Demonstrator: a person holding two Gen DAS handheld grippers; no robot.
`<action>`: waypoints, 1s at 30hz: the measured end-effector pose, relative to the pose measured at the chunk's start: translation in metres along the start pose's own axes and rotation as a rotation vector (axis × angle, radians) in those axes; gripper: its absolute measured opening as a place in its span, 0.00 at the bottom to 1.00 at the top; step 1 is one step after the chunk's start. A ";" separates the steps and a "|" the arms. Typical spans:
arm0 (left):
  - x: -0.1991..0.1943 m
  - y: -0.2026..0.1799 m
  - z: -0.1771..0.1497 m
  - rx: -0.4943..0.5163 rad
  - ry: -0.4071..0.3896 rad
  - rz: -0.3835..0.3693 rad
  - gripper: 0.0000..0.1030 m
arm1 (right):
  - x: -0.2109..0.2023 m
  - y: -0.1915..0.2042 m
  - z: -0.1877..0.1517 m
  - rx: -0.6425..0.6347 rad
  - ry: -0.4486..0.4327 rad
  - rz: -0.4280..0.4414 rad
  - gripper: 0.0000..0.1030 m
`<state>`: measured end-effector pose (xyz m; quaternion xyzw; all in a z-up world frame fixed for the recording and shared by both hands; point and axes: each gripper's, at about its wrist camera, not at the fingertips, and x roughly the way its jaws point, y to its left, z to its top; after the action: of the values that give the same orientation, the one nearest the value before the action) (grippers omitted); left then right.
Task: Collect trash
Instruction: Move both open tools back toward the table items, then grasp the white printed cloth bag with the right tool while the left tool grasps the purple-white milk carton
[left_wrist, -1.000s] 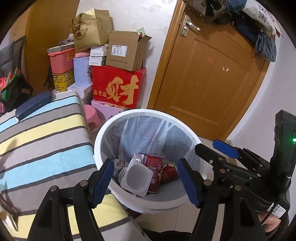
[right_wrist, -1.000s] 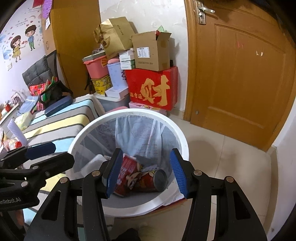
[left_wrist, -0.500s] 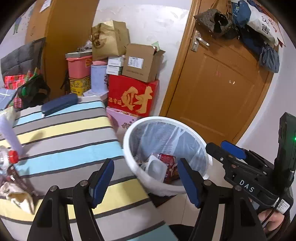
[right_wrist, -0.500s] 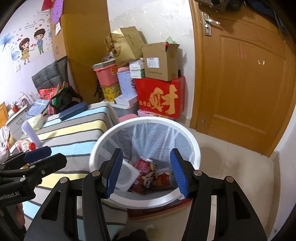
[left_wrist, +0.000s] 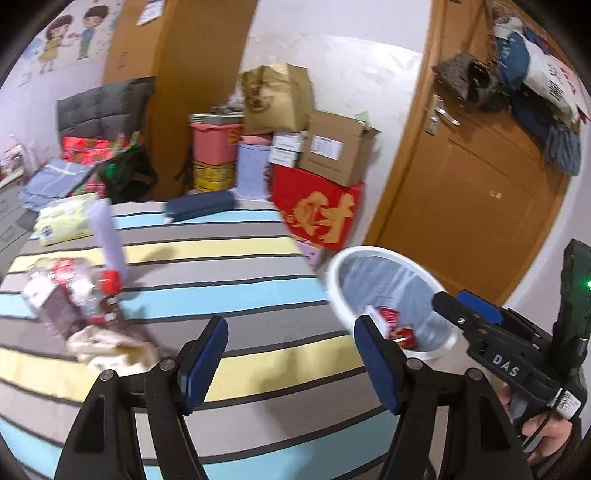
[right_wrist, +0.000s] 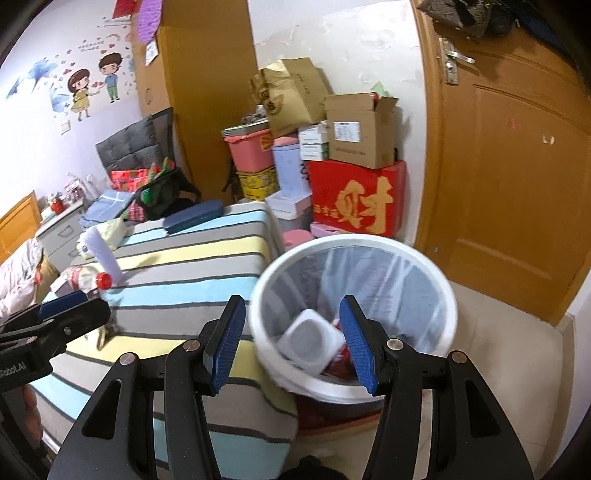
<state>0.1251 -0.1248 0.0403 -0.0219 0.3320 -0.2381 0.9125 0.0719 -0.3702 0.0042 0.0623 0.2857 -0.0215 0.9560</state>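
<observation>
Both grippers are empty, fingers apart: the left gripper (left_wrist: 290, 363) at lower centre of its view over the striped bed (left_wrist: 236, 288), the right gripper (right_wrist: 291, 341) by the bin (right_wrist: 448, 306). The remaining trash sits at the left of the left view: a crushed bottle (left_wrist: 70, 295) with a red cap and crumpled paper (left_wrist: 110, 349). Both look light. The bottle is probably slippery and springy, best pinched across its flattened middle; the paper is soft, so any bunched fold should do.

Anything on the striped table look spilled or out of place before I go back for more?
Yes: a loose heap of trash lies at the striped table's left end, a red-capped plastic bottle on its side among crumpled wrappers. No liquid spill shows.
</observation>
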 end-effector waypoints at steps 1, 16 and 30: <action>-0.003 0.006 -0.002 -0.008 -0.004 0.016 0.68 | 0.001 0.005 0.000 -0.008 0.000 0.010 0.53; -0.050 0.103 -0.023 -0.150 -0.054 0.196 0.69 | 0.018 0.065 -0.006 -0.069 0.041 0.132 0.57; -0.062 0.178 -0.038 -0.231 -0.033 0.297 0.69 | 0.037 0.132 -0.016 -0.192 0.113 0.326 0.57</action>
<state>0.1352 0.0647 0.0121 -0.0813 0.3417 -0.0608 0.9343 0.1039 -0.2376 -0.0151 0.0172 0.3259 0.1644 0.9308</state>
